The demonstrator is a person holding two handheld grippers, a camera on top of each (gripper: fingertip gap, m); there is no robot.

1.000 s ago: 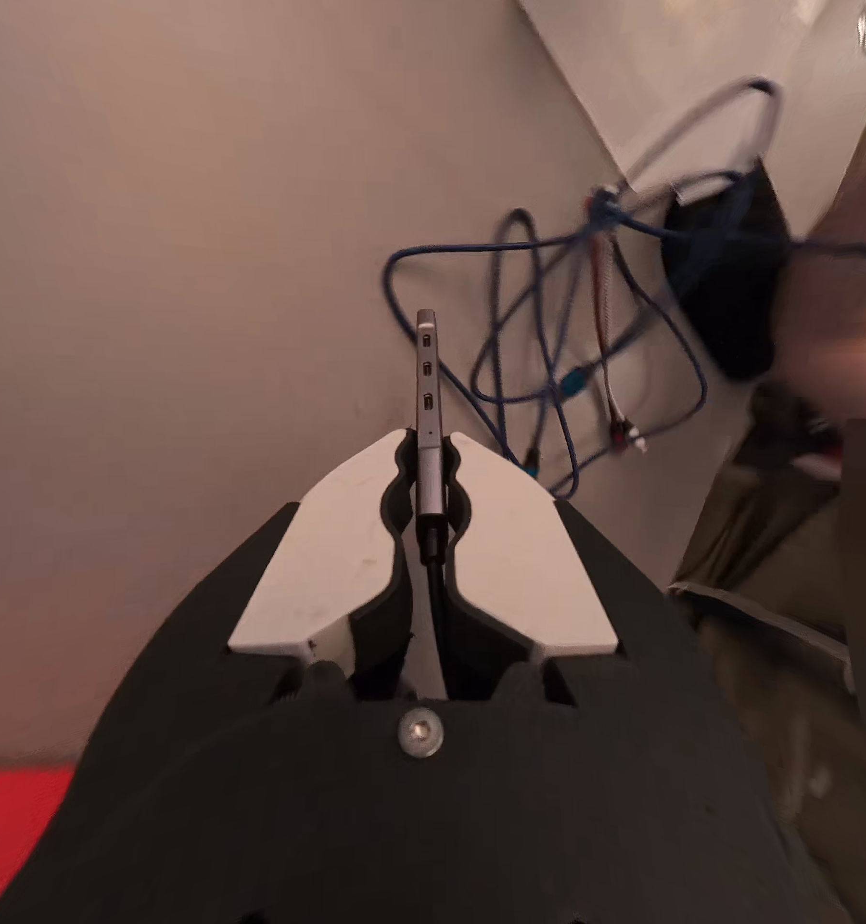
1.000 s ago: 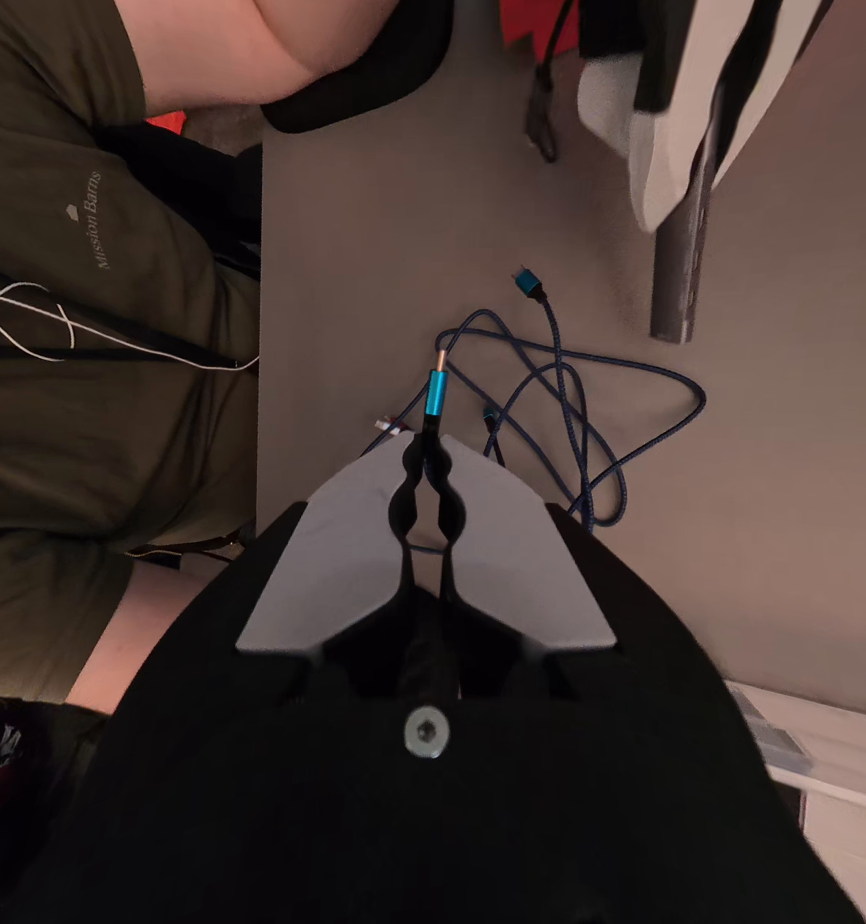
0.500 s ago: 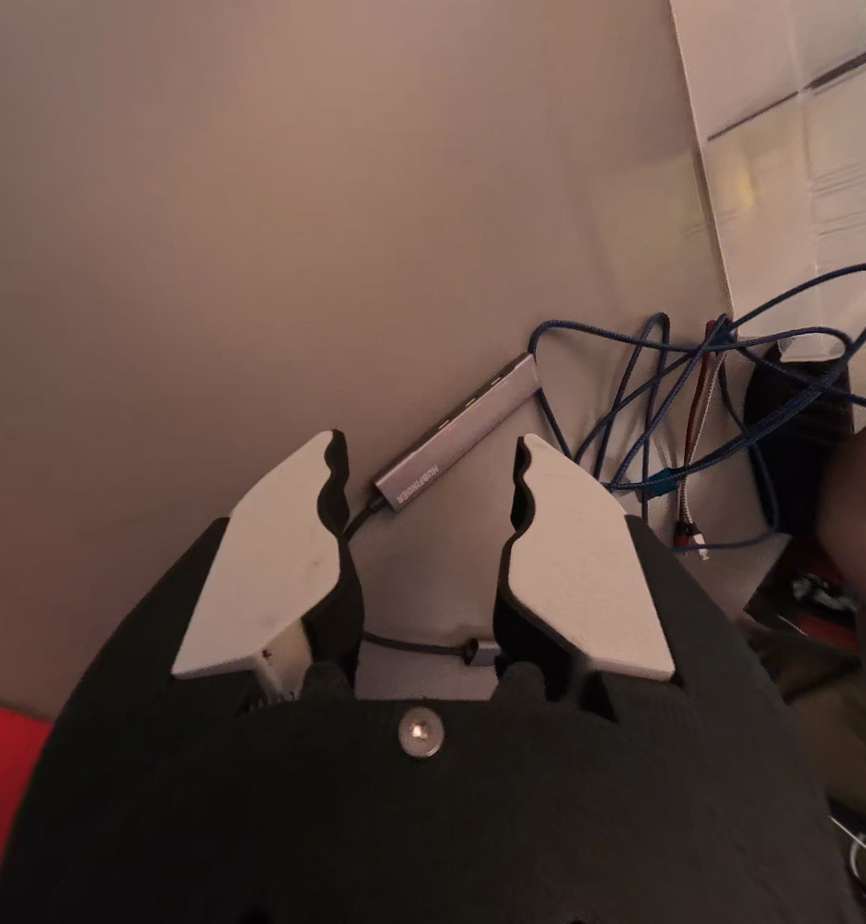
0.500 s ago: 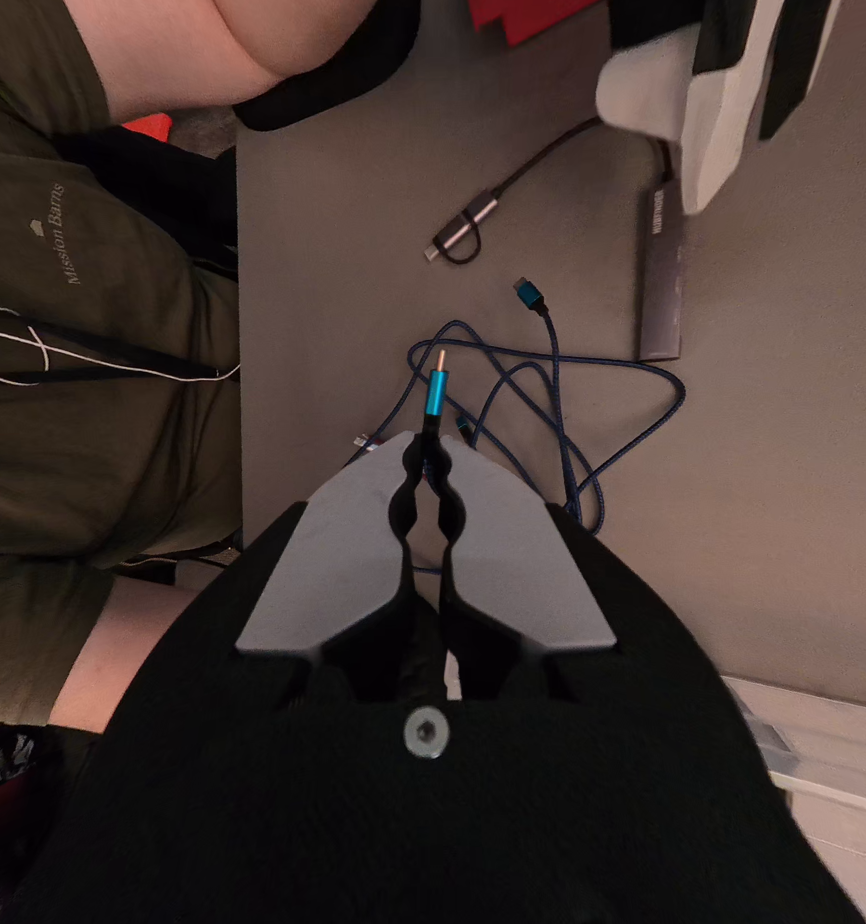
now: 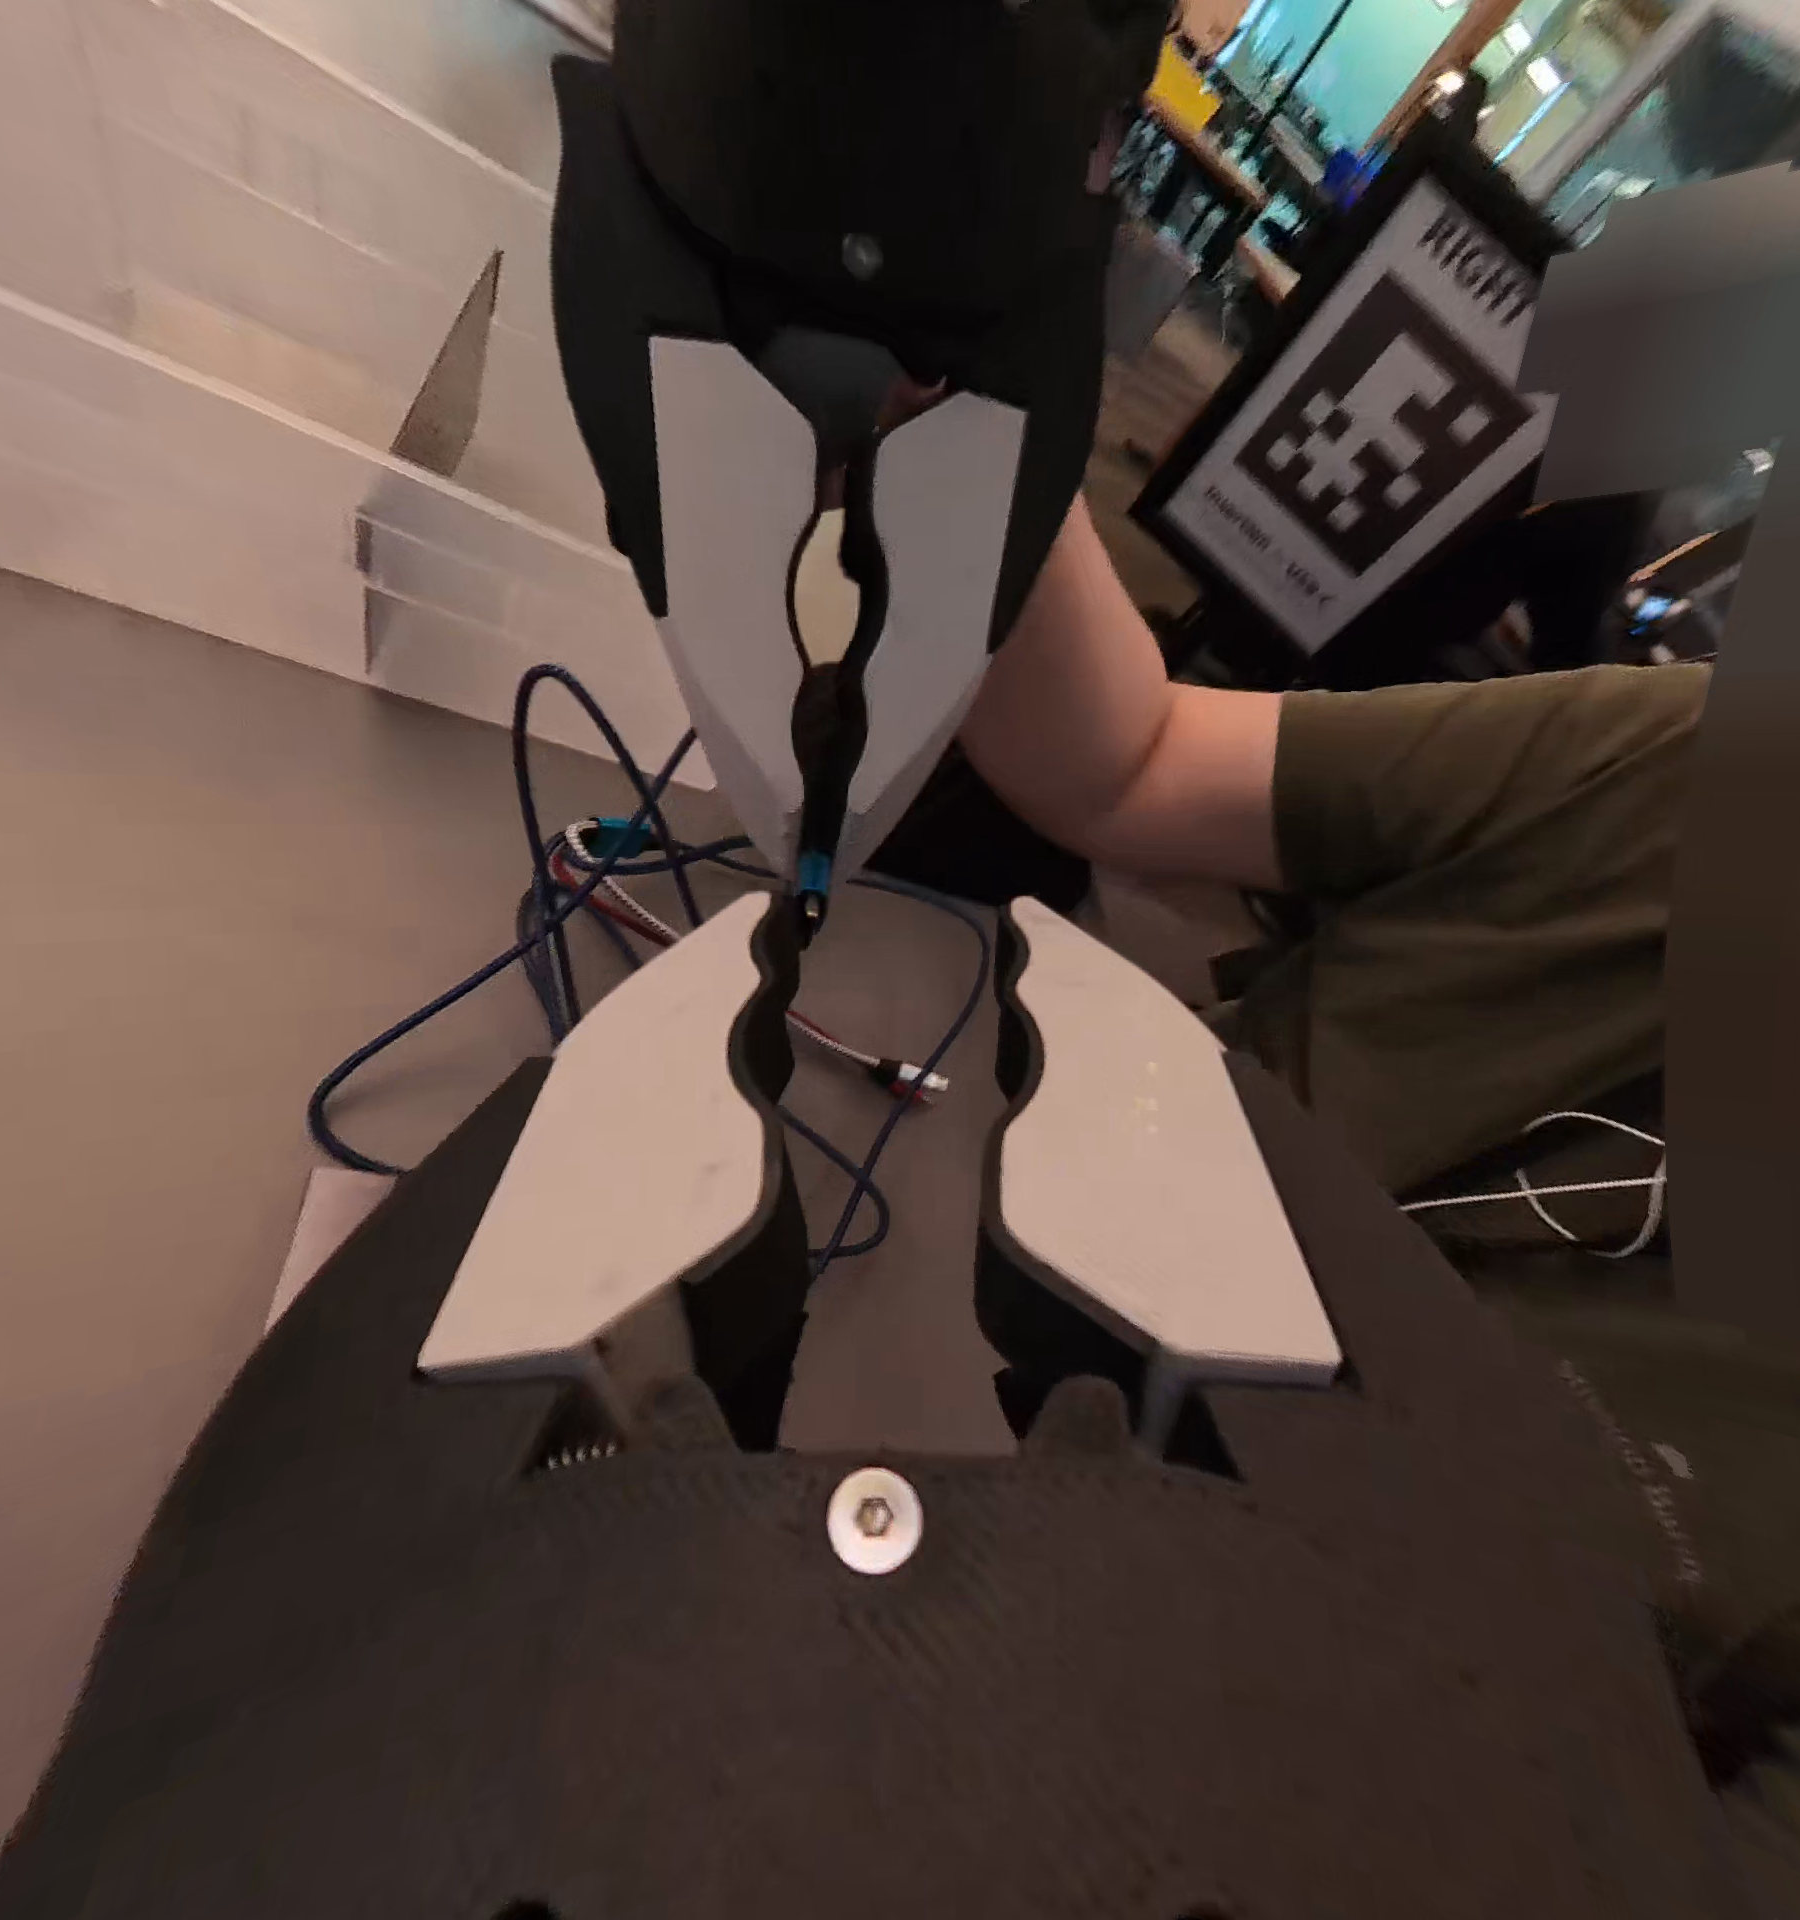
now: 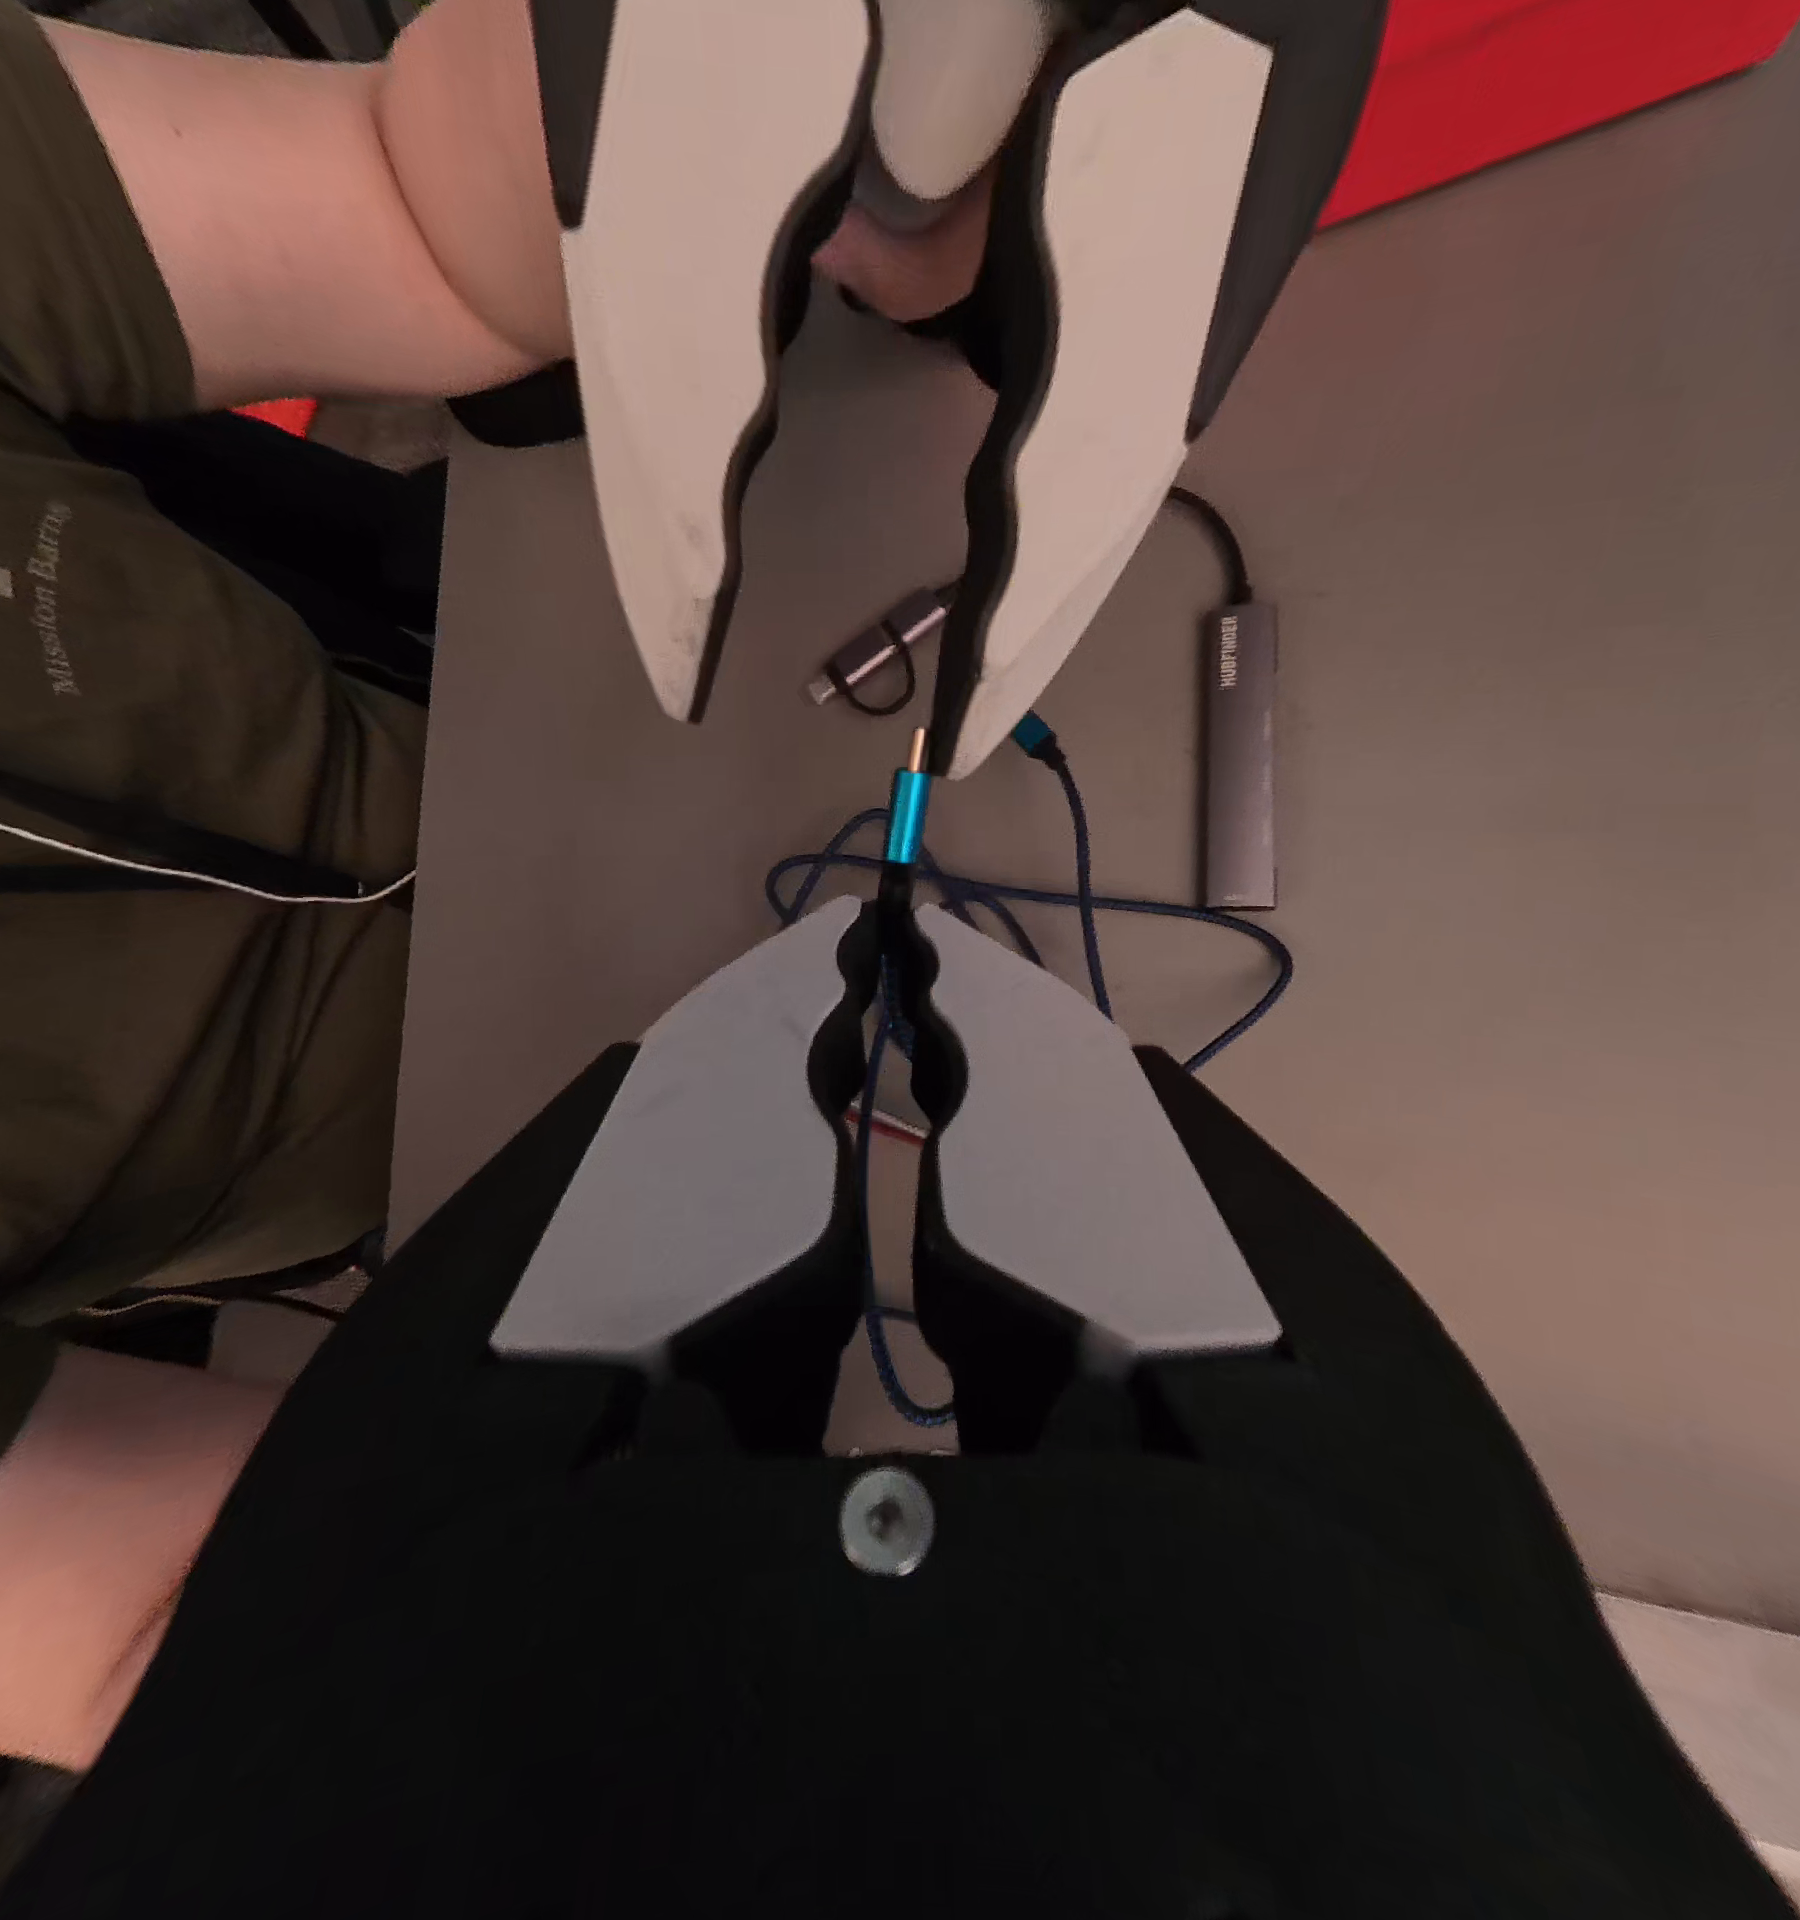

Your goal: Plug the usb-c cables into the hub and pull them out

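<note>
My right gripper point(image 6: 888, 906) is shut on a blue braided usb-c cable just behind its cyan plug point(image 6: 906, 821). My left gripper point(image 5: 891, 914) is open and empty, facing the right gripper tip to tip above the table. The plug point(image 5: 813, 868) rests against the inner edge of one left fingertip point(image 6: 963, 758). The grey hub point(image 6: 1239, 748) lies flat on the grey table point(image 6: 1498, 935), held by neither gripper, and its own short cable ends in a dark plug point(image 6: 875, 655). A second cyan plug point(image 6: 1036, 740) lies beside the hub.
Loose blue cable loops point(image 5: 563, 935) and a red-white cable point(image 5: 875, 1065) lie under the grippers. A person's arm point(image 5: 1135, 748) and olive shirt are at the near table edge. White boxes point(image 5: 148, 416) stand at the back. A black-white marker sign point(image 5: 1363, 436) stands off the table. The grippers are tip to tip, or close to it.
My left gripper opened and let go of the hub, which now lies on the table. It then rose and turned to face the right gripper. The right gripper kept hold of the cable.
</note>
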